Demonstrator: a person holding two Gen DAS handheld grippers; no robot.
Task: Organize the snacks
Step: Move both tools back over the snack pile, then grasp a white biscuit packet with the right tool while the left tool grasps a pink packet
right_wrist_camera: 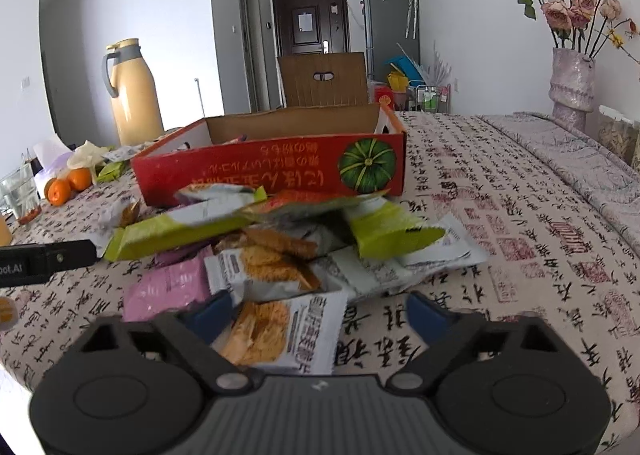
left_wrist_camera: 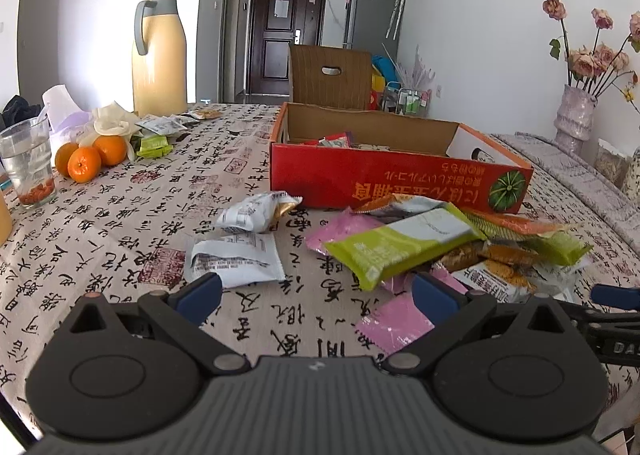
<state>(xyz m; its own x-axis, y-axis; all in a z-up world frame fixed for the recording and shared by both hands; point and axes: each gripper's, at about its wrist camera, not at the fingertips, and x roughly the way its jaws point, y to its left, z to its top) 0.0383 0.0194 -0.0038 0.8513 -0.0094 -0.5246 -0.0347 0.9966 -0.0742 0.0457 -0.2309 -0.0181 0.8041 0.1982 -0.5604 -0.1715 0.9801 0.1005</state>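
**Snack pile sitting in front of the red box**

Loose snack packets (right_wrist_camera: 280, 239) are heaped on the tablecloth (right_wrist_camera: 500, 215) right against the red box (right_wrist_camera: 272, 171). Left gripper (left_wrist_camera: 316, 297) is spread over bare cloth, nothing between its jaws. Right gripper (right_wrist_camera: 320, 315) is spread too, with a cracker packet (right_wrist_camera: 280, 331) between its fingers, unpinched.
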